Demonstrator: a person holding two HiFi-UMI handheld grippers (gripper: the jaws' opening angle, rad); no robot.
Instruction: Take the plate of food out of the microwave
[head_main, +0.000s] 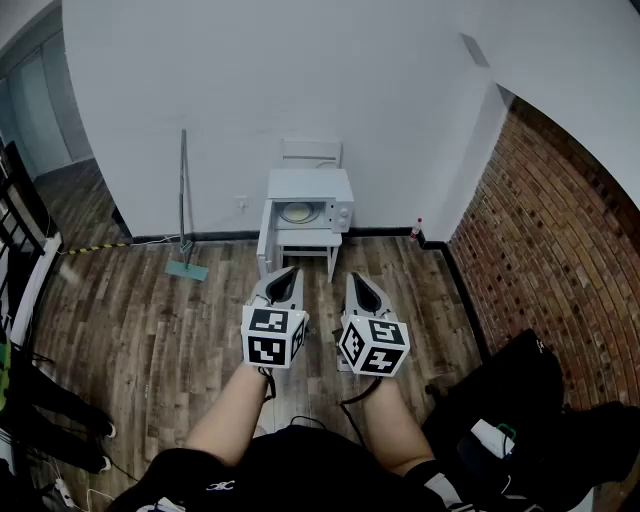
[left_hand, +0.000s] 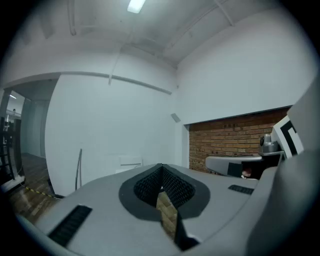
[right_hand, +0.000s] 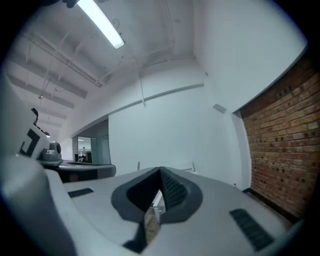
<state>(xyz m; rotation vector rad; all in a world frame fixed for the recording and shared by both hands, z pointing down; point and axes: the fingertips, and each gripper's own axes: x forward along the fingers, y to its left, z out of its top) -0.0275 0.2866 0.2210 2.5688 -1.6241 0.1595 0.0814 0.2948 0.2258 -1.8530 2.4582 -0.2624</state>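
- Left hand-held gripper (head_main: 284, 272) and right hand-held gripper (head_main: 356, 279), head view: side by side above brown wooden floor (head_main: 150, 320), well apart from white box microwave (head_main: 312, 190) on small white worktop (head_main: 305, 240); round pale plate of food (head_main: 297, 212) inside it.
- Left gripper view: jaws pressed together, nothing between.
- Right gripper view: jaws pressed together, nothing between.

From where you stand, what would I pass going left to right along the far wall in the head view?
Long-handled mop → white microwave on its small stand → small bottle in the corner → brick wall.
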